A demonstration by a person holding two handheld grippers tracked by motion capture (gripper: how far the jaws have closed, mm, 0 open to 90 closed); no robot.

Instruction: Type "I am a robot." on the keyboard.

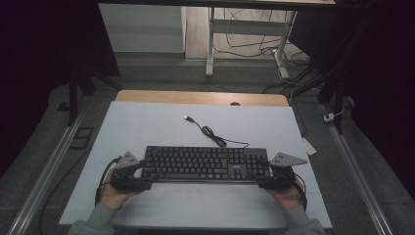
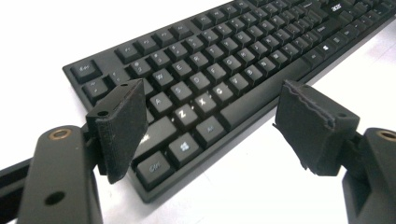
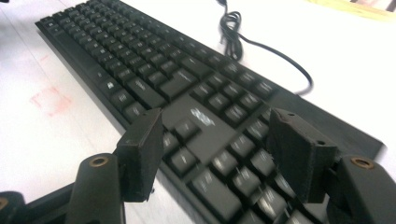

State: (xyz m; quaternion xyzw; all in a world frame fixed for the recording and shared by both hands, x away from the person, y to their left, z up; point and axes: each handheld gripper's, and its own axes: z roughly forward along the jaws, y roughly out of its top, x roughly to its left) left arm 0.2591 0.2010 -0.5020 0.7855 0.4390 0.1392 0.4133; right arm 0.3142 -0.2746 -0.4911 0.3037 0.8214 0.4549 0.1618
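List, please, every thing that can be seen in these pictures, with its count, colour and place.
keyboard: one, black, middle of the mat, between the two grippers
keyboard cable: one, black, coiled behind the keyboard
mat: one, white, covering the table
table: one, wooden, far edge showing
left hand-held gripper: one, black, jaws open at the keyboard's left end
right hand-held gripper: one, black, jaws open at its right end

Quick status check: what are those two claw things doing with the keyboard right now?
Left gripper open at keyboard's left end. Right gripper open over its right end. Keyboard flat on table, not gripped. Its cable trails behind, clear.
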